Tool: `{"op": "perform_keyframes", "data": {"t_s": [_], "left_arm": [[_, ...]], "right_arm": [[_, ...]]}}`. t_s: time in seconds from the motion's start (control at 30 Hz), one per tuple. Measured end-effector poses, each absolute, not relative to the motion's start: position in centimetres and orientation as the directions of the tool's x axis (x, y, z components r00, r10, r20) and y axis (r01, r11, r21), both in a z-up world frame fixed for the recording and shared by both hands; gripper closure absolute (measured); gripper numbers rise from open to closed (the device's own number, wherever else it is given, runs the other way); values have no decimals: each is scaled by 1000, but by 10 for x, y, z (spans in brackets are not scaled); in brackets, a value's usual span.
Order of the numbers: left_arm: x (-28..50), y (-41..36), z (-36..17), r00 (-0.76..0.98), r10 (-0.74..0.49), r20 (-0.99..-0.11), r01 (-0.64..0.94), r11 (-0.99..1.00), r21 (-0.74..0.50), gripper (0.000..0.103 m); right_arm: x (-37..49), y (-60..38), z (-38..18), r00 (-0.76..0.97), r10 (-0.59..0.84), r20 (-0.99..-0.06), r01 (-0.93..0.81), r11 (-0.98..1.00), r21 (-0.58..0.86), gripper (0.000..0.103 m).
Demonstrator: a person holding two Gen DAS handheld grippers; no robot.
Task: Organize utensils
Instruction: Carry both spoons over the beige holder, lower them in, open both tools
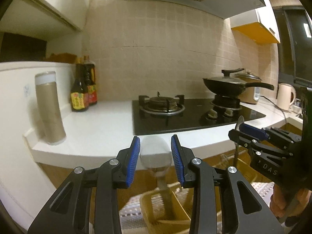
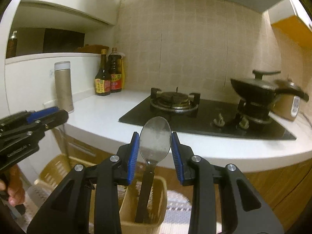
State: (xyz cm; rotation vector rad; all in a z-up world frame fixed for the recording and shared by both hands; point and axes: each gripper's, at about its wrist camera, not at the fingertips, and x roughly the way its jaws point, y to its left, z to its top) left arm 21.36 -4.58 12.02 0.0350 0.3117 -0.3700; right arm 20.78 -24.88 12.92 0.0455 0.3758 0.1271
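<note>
My right gripper [image 2: 155, 139] is shut on the bowl of a metal spoon [image 2: 155, 136] with a dark handle that hangs down into a beige slotted utensil holder [image 2: 144, 204]. My left gripper [image 1: 155, 144] grips the bowl of another spoon [image 1: 155, 152], blurred, its handle reaching down into a beige holder [image 1: 165, 212]. The right gripper also shows in the left wrist view [image 1: 238, 131], and the left gripper shows at the left of the right wrist view [image 2: 58, 115].
A white counter [image 1: 97, 128] carries a gas hob [image 1: 175, 115], a black pan with lid [image 1: 226, 85], sauce bottles [image 1: 83, 89] and a tan flask [image 1: 49, 107]. A kettle [image 1: 285, 96] stands far right. A beige basket [image 2: 56, 167] and patterned mat [image 2: 179, 210] lie below.
</note>
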Motion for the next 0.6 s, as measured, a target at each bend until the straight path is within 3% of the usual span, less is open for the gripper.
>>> {"op": "perform_keyframes", "data": {"t_s": [0.17, 0.33, 0.47, 0.6], "left_arm": [[202, -36, 125, 866, -387, -318, 389, 919, -62, 57], [182, -20, 140, 840, -441, -316, 420, 897, -136, 53], [158, -13, 154, 825, -473, -308, 442, 881, -170, 48], [133, -14, 161, 815, -484, -319, 455, 875, -164, 47]], "right_arm": [[195, -257, 133, 900, 180, -397, -140, 982, 127, 73], [176, -270, 145, 880, 216, -423, -153, 972, 179, 72], [156, -279, 155, 869, 234, -436, -155, 965, 210, 52], [133, -278, 164, 857, 235, -459, -159, 967, 198, 52]]}}
